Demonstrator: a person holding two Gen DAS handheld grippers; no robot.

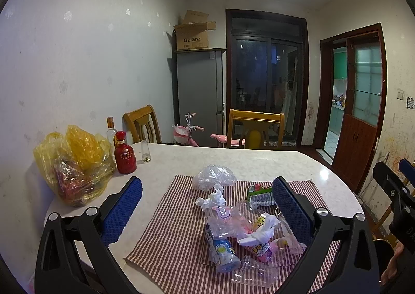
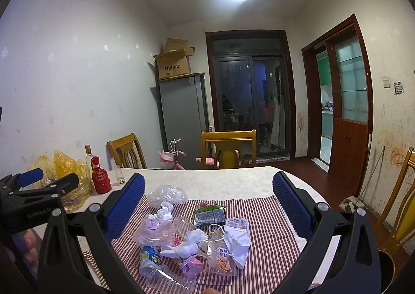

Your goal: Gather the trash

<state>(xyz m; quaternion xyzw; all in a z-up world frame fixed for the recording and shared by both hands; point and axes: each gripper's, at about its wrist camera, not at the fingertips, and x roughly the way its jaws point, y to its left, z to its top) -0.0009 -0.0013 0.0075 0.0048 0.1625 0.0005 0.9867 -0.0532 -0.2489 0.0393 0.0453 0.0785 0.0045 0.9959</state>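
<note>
I see a yellow bag (image 1: 74,164) and a red bottle (image 1: 125,156) at the table's (image 1: 259,161) far left. My left gripper (image 1: 207,212) hangs with its jaws wide apart, empty, above the trash pile (image 1: 241,226) on the striped cloth (image 1: 168,229). My right gripper (image 2: 208,205) is spread just as wide, holding nothing, over that pile.

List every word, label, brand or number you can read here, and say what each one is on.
"Galanz": on the cardboard box atop the grey fridge.
"GenRobot.AI", roughly, small and partly cut off: on the left gripper's black body in the right wrist view.
Too small or blurred to read: print on the red bottle, the green packet, the snack wrappers and the yoghurt cups.
</note>
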